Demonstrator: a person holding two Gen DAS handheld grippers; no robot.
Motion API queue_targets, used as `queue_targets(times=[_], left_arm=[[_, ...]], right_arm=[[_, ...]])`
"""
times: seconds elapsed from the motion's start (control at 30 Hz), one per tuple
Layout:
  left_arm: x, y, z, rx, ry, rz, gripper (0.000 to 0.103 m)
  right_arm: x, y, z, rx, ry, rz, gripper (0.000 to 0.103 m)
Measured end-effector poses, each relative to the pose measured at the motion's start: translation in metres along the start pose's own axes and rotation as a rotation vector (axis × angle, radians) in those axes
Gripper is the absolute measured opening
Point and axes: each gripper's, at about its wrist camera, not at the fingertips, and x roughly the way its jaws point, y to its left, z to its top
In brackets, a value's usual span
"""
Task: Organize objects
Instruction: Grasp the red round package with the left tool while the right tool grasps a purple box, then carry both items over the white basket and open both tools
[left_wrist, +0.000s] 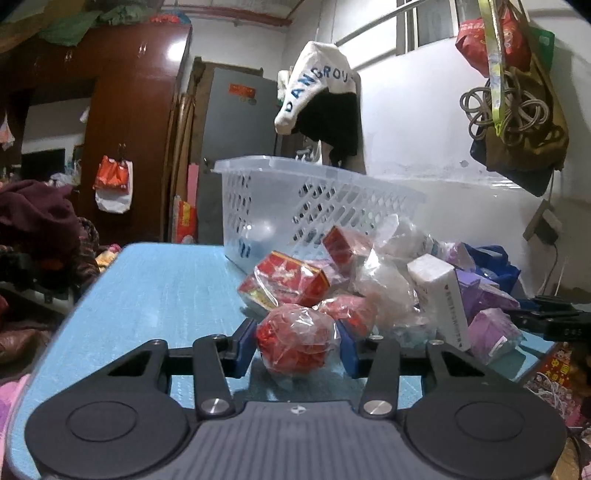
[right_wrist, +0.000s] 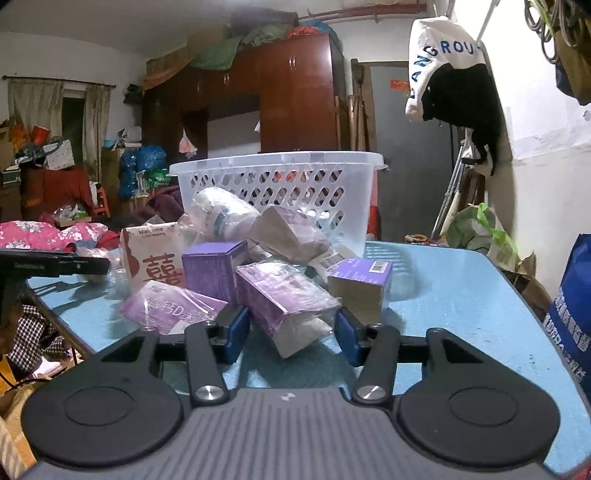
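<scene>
A pile of wrapped items lies on the blue table (left_wrist: 147, 295) in front of a white lattice basket (left_wrist: 280, 199). In the left wrist view my left gripper (left_wrist: 297, 341) is open, its blue pads on either side of a red ball in clear plastic (left_wrist: 295, 341); contact is unclear. Behind it lie red boxes (left_wrist: 284, 282), a white box (left_wrist: 441, 295) and purple boxes (left_wrist: 495, 328). In the right wrist view my right gripper (right_wrist: 291, 334) is open around the near end of a purple box in plastic wrap (right_wrist: 284, 306). The basket (right_wrist: 280, 177) stands behind the pile.
More purple boxes (right_wrist: 216, 269), a white and brown box (right_wrist: 155, 258) and a clear bag (right_wrist: 221, 210) fill the pile. A black device (right_wrist: 51, 264) sits at the table's left edge, a blue bag (right_wrist: 572, 306) at the right. Clothes hang on the wall (left_wrist: 325, 107).
</scene>
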Motion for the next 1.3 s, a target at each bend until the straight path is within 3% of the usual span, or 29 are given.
queue_targets(times=[0.67, 0.83, 1.0, 1.07, 1.17, 1.3], left_arm=[[-0.017, -0.003, 0.011, -0.012, -0.089, -0.049, 0.049], [-0.019, -0.003, 0.031, -0.052, -0.142, -0.092, 0.049], [0.004, -0.014, 0.103, -0.075, -0.193, -0.159, 0.049], [0.027, -0.019, 0.135, -0.077, -0.179, -0.146, 0.049], [0.084, -0.016, 0.175, -0.107, -0.066, -0.097, 0.049], [0.140, -0.002, 0.183, -0.143, 0.053, -0.024, 0.049]], right_arm=[[-0.027, -0.003, 0.011, 0.031, -0.101, -0.012, 0.053], [-0.024, -0.002, 0.037, 0.034, -0.154, 0.001, 0.053], [0.023, 0.016, 0.114, -0.086, -0.168, -0.002, 0.053], [0.061, 0.019, 0.150, -0.109, -0.106, -0.008, 0.053], [0.119, 0.015, 0.180, -0.107, 0.021, -0.035, 0.053], [0.163, 0.014, 0.183, -0.107, 0.115, -0.055, 0.055]])
